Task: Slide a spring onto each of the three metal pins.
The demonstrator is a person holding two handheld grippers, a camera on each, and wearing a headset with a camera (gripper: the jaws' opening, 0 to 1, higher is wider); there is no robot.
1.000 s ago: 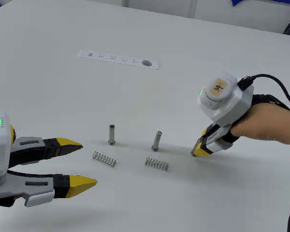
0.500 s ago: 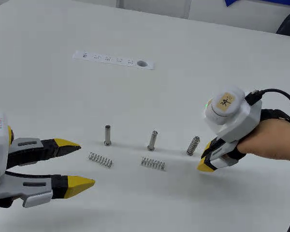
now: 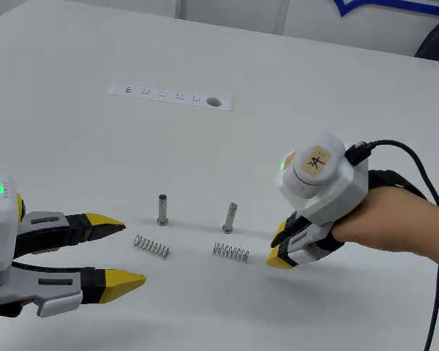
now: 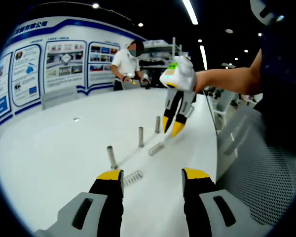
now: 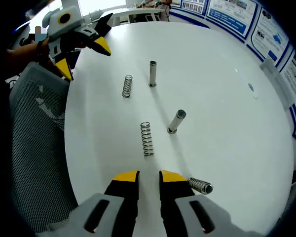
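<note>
Done: sprung pin point(image 5: 200, 185) carries its spring, just beside right gripper point(image 5: 149, 175)
Left to do: left pin point(image 3: 162, 209) and middle pin point(image 3: 230, 218) bare, upright; left spring point(image 3: 151, 246) and middle spring point(image 3: 230, 252) lying loose before them
Right gripper: tips low, near middle spring, jaws slightly apart, empty
Left gripper point(image 3: 128, 250): hovers left of left spring, jaws wide, empty

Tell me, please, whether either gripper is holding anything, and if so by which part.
Nothing is held. The left gripper is open and empty; the right gripper is open too, with the spring-covered pin beside its jaws, not between them.
</note>
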